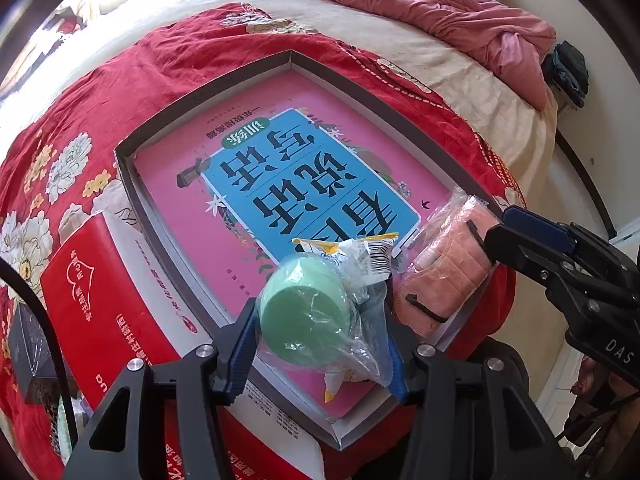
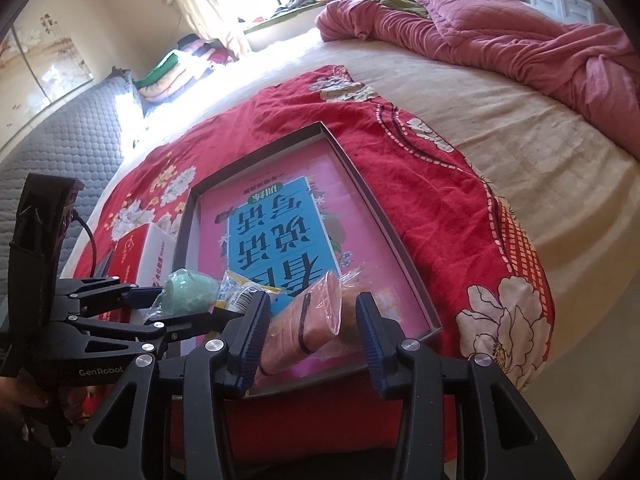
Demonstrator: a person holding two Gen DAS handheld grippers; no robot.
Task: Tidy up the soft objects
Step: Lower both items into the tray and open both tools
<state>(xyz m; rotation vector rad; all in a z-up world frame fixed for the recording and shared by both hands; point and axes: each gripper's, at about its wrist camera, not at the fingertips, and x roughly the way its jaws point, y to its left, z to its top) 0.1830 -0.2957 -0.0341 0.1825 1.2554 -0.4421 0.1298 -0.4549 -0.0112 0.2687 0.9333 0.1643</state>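
Pink pack (image 2: 304,320) in tray (image 2: 384,216), right tongs (image 2: 310,340) parted; left tongs (image 1: 320,344) loosely around green sponge (image 1: 304,312), unreleased.

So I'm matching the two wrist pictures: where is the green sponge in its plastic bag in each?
Left wrist: green sponge low centre, between the left gripper fingers.
Right wrist: green sponge lower left, beside the left gripper.
Shared landmark: the pink book in the grey tray.

Wrapped pink cloth (image 2: 308,328) between parted fingers (image 2: 256,328)
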